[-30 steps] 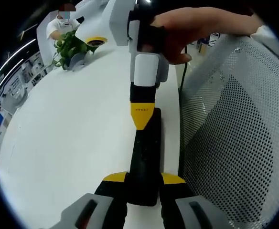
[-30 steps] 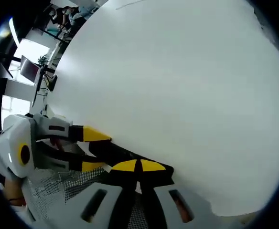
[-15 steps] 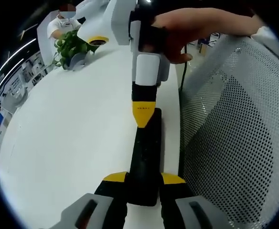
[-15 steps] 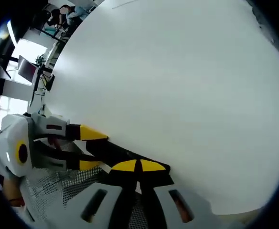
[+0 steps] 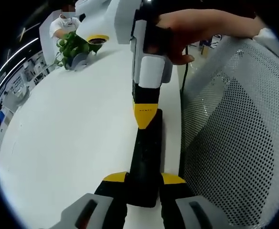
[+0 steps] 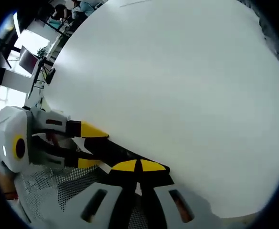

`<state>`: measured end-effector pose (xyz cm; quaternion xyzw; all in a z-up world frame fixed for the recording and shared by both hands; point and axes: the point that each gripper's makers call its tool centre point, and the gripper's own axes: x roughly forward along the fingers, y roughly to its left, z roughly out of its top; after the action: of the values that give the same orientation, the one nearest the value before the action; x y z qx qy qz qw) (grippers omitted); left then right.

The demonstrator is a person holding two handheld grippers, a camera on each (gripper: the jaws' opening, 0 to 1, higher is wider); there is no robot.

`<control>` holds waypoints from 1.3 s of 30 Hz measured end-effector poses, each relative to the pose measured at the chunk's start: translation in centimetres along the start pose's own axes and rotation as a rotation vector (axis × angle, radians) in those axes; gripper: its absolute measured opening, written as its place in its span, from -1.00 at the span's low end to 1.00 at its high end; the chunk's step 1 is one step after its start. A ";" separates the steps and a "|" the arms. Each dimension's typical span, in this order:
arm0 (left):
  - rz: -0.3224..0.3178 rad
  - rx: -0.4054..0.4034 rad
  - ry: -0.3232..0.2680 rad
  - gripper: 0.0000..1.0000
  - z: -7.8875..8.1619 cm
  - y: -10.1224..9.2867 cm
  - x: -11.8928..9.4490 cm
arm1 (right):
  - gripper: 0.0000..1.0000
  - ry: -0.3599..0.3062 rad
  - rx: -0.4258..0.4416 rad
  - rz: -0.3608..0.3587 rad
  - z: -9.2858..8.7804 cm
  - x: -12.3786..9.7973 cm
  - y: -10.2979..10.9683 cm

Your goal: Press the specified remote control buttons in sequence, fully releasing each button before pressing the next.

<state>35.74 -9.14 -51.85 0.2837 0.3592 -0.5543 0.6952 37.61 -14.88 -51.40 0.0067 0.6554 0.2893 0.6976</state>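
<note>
The left gripper (image 5: 142,183) has its jaws clenched on the near end of the black remote (image 5: 146,152), steadying it low in the frame over the white tabletop (image 5: 68,138), so the right gripper (image 5: 144,118), jaws together, can poke buttons with its tip

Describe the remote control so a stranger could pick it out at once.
Start at the broad white table and go to its edge beside the grey mesh chair back. The long, flat black remote control lies there, one end clamped in the left tool. It is the lone dark slab on the white surface.
</note>
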 end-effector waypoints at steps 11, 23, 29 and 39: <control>0.000 0.000 -0.001 -0.50 0.0 0.0 -0.1 | -1.00 0.011 0.029 0.088 -0.1 -0.1 1.6; -0.003 0.007 0.003 -0.49 0.0 0.1 0.1 | -1.00 0.062 0.016 0.077 -0.8 0.4 1.5; -0.006 0.012 0.006 -0.49 0.0 0.2 0.2 | -1.00 0.049 -0.059 0.026 -0.7 0.6 1.4; -0.004 0.007 0.006 -0.48 0.1 0.1 0.2 | -1.00 0.051 -0.040 0.036 -0.8 0.6 1.4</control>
<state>35.86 -9.29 -51.95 0.2870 0.3598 -0.5559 0.6922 36.35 -13.79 -51.52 -0.0026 0.6668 0.3150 0.6754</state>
